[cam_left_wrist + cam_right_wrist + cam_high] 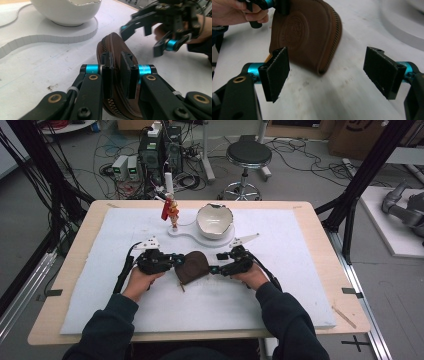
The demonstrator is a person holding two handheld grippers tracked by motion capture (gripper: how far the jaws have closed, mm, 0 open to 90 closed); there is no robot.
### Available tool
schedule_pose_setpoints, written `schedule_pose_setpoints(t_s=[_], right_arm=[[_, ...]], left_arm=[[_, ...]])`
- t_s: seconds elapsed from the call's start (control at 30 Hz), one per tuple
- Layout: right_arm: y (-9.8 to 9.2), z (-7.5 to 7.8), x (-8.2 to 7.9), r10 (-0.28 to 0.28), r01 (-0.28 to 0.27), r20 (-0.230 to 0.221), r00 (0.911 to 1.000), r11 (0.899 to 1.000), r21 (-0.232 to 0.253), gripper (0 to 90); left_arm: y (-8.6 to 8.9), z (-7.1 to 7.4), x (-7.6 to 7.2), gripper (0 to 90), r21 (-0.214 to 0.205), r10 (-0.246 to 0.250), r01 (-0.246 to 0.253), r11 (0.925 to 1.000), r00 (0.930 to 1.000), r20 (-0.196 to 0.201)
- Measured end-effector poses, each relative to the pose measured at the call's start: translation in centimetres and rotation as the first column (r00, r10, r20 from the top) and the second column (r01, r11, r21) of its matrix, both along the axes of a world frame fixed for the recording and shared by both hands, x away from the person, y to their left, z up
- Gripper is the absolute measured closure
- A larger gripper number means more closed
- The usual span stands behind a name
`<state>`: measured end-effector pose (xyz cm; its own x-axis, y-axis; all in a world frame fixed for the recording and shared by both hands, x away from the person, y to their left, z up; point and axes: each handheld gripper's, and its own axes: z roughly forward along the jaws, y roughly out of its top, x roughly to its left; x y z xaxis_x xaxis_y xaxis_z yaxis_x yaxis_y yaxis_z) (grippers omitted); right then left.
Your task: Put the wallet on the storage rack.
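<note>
A brown leather zip pouch point(194, 266) stands on edge at the middle of the white mat point(280, 295). My left gripper point(177, 261) is shut on its left end; in the left gripper view the pads point(108, 72) pinch the pouch point(115, 46) beside its zipper. My right gripper point(214, 268) sits just right of the pouch, jaws open. In the right gripper view the right gripper point(329, 72) stands wide with the pouch point(307, 30) ahead, apart from both pads. The left gripper point(279, 5) grips the pouch's far top.
A white egg-shaped bowl point(215, 220) with a jagged rim sits on a curved white base point(185, 234) behind the pouch, with a small red figurine point(170, 212) at its left end. A stool point(248, 157), computers and cables lie beyond the table's far edge.
</note>
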<state>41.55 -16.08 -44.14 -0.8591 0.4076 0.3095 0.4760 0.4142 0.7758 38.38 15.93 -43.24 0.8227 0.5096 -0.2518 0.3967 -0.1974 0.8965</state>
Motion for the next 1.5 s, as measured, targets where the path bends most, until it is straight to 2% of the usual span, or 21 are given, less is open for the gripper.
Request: schedule_pose_setpoints(t_s=[0.13,0.2,0.33,0.4,0.5,0.57,0.6,0.67,0.7,0.73,0.77,0.83,0.87,0.93,0.97,1.1,1.17,1.27,1.33,1.43,1.5], right_arm=[[1.9,-0.5,1.1,0.045,-0.045,-0.013,0.9989,0.999,-0.024,27.2],[2.6,-0.9,1.6,0.077,-0.079,-0.054,0.9956,0.996,-0.037,29.7],[2.5,-1.0,1.9,0.118,-0.119,-0.085,0.9894,0.993,-0.002,40.2],[2.3,-1.0,2.0,0.117,-0.117,-0.1,0.9882,0.993,0.008,45.7],[2.0,-1.0,2.2,0.119,-0.117,-0.109,0.9869,0.993,0.023,51.5],[1.5,-0.7,2.2,0.128,-0.126,-0.114,0.9852,0.992,0.029,58.6],[1.4,-0.6,2.2,0.132,-0.129,-0.113,0.9849,0.991,0.031,60.0],[1.3,-0.5,2.2,0.137,-0.134,-0.107,0.9848,0.99,0.031,60.8],[1.2,-0.4,2.1,0.141,-0.139,-0.108,0.984,0.99,0.034,62.4],[1.2,-0.3,2.1,0.143,-0.14,-0.097,0.985,0.99,0.032,63.1],[1.2,-0.2,2.1,0.146,-0.143,-0.089,0.9853,0.989,0.037,64.4],[1.2,-0.1,2.0,0.149,-0.146,-0.084,0.9853,0.988,0.047,65.8],[1.0,0.2,1.9,0.143,-0.139,-0.065,0.9877,0.988,0.062,68.3],[0.9,0.4,1.9,0.124,-0.121,-0.044,0.9913,0.991,0.063,69.3],[0.8,0.5,1.9,0.117,-0.115,-0.037,0.9925,0.992,0.061,69.6],[0.4,0.9,1.6,0.053,-0.054,0.017,0.9984,0.997,0.049,69.6],[0.0,1.2,1.4,0.011,-0.013,0.048,0.9988,0.999,0.031,69.6],[-0.5,1.5,0.9,-0.066,0.065,0.117,0.991,0.998,0.011,69.2],[-0.6,1.7,0.3,-0.108,0.111,0.164,0.9805,0.994,-0.012,68.8],[-0.3,1.9,-1.0,-0.114,0.125,0.219,0.9691,0.991,-0.039,67.8],[-0.3,2.0,-1.5,-0.098,0.109,0.228,0.9687,0.993,-0.035,67.4]], left_arm=[[0.0,0.0,0.0,80.2,-0.004,-0.002,0.002,1.0,1.0,-0.005],[0.1,0.0,0.1,80.0,-0.016,-0.002,0.002,0.9999,0.9999,-0.013],[0.2,-0.1,0.2,77.3,-0.031,0.005,-0.006,0.9995,0.9993,-0.036],[0.4,-0.1,0.3,73.7,-0.039,0.011,-0.013,0.9991,0.9987,-0.05],[0.7,0.1,0.3,60.8,-0.06,0.039,-0.042,0.9973,0.9976,-0.057],[1.5,0.6,0.4,49.4,-0.092,0.094,-0.101,0.9906,0.9927,-0.076],[2.9,1.1,0.3,49.5,-0.118,0.143,-0.151,0.9814,0.9868,-0.076],[3.6,1.3,0.2,48.3,-0.125,0.166,-0.174,0.9768,0.9837,-0.069],[5.0,1.6,0.0,48.1,-0.134,0.209,-0.215,0.9673,0.976,-0.06],[5.0,1.6,0.0,48.0,-0.134,0.209,-0.215,0.9673,0.976,-0.06],[6.4,1.9,-0.3,47.8,-0.135,0.25,-0.254,0.9578,0.9672,-0.047],[6.9,1.9,-0.4,47.8,-0.137,0.262,-0.265,0.9545,0.9643,-0.042],[8.4,2.0,-0.8,47.8,-0.143,0.296,-0.298,0.9437,0.9544,-0.038],[9.0,2.1,-1.0,47.8,-0.145,0.31,-0.312,0.939,0.9501,-0.037],[9.9,1.9,-1.4,47.8,-0.147,0.33,-0.332,0.9318,0.9432,-0.035],[10.7,1.6,-1.8,47.9,-0.145,0.35,-0.352,0.9249,0.936,-0.035],[10.6,1.5,-1.8,48.0,-0.139,0.349,-0.35,0.9263,0.9365,-0.03],[10.3,1.5,-1.9,48.4,-0.133,0.348,-0.347,0.9282,0.9372,-0.016],[10.3,1.6,-1.9,48.5,-0.133,0.349,-0.347,0.9283,0.9372,-0.014],[10.5,1.6,-1.9,48.7,-0.142,0.357,-0.355,0.9238,0.934,-0.016],[10.5,1.6,-1.9,48.8,-0.143,0.358,-0.357,0.9232,0.9336,-0.016]])
